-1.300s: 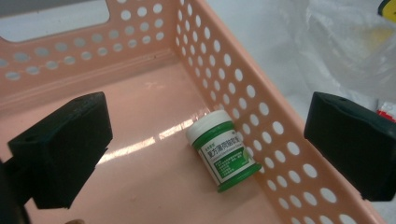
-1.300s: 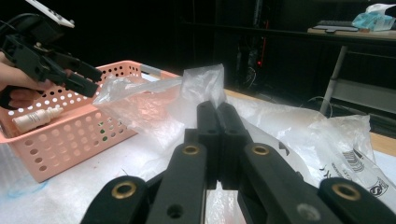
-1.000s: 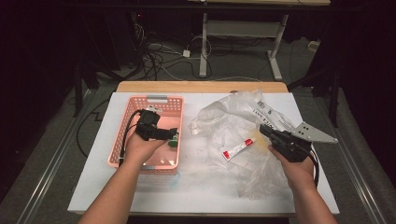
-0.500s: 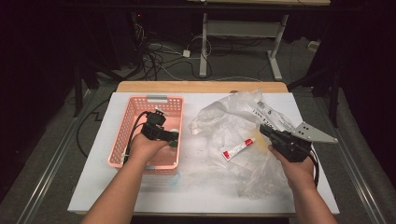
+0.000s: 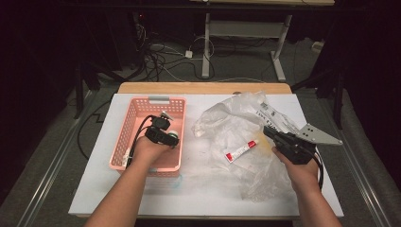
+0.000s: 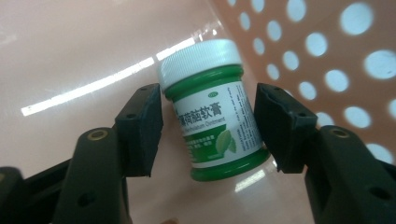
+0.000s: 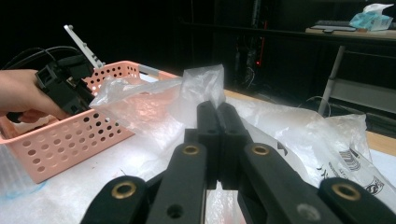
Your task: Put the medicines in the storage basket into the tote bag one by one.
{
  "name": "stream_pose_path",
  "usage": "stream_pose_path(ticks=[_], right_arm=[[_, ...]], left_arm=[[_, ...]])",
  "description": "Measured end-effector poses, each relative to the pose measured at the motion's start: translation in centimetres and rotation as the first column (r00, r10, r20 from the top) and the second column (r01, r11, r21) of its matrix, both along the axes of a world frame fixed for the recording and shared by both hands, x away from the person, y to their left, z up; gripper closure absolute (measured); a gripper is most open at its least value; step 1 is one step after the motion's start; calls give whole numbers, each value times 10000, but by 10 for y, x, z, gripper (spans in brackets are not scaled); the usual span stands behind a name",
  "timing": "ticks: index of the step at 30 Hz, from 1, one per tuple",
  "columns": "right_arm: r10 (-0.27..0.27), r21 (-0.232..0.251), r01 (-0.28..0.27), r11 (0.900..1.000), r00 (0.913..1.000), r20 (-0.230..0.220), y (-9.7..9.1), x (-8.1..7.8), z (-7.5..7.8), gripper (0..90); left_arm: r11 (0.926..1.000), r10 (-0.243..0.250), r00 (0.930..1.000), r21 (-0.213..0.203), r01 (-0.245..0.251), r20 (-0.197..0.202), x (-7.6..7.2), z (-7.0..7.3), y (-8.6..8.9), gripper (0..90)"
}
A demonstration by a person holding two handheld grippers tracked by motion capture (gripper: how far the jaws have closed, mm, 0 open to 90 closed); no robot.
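Note:
A small green jar (image 6: 215,126) with a white lid lies on the floor of the pink basket (image 5: 137,111). My left gripper (image 6: 208,100) reaches down into the basket (image 6: 327,56). Its jaws have just been closing and now flank the jar, with slim gaps left at both pads, so it is open. From above, the left gripper (image 5: 166,136) sits at the basket's right side. My right gripper (image 7: 217,109) is shut, pinching a fold of the clear plastic bag (image 7: 201,79). From above, the right gripper (image 5: 267,132) is at the bag's (image 5: 227,120) right part.
A white and red tube (image 5: 241,150) lies by the crumpled bag at the table's middle. A printed sheet (image 5: 274,118) shows under the bag's far side. The white table top (image 5: 198,189) ends at a wooden strip (image 5: 203,88) at the back. Cables lie on the floor beyond.
My left hand has sunk a little deeper into the basket. The right hand and the bag have stayed where they were.

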State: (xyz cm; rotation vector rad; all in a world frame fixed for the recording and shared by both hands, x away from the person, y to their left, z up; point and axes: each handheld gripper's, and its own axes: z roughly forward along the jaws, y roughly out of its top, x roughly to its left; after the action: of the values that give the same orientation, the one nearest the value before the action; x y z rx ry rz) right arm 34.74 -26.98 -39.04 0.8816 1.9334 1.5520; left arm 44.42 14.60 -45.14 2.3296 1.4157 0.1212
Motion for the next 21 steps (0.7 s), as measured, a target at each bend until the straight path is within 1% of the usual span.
stream_pose_path(ticks=[2, 7, 12, 21], right_arm=[[1, -20, -1, 10000, 10000, 2, 0, 0, 0, 900], [10, -24, -10, 10000, 10000, 11, 0, 0, 0, 900], [5, -29, -5, 10000, 10000, 17, -1, 0, 0, 900], [-7, -30, 6, 10000, 10000, -32, -1, -1, -1, 900]], left_arm=[[9999, -9, 9999, 143, 11, -115, 1, -2, -1, 434], [9994, 7, 9998, 345, -1, -176, 1, -4, -1, 473], [9993, 110, 9998, 371, -104, -146, 1, -4, 0, 529], [9984, 15, 10000, 567, -16, 5, 0, -4, -2, 537]])
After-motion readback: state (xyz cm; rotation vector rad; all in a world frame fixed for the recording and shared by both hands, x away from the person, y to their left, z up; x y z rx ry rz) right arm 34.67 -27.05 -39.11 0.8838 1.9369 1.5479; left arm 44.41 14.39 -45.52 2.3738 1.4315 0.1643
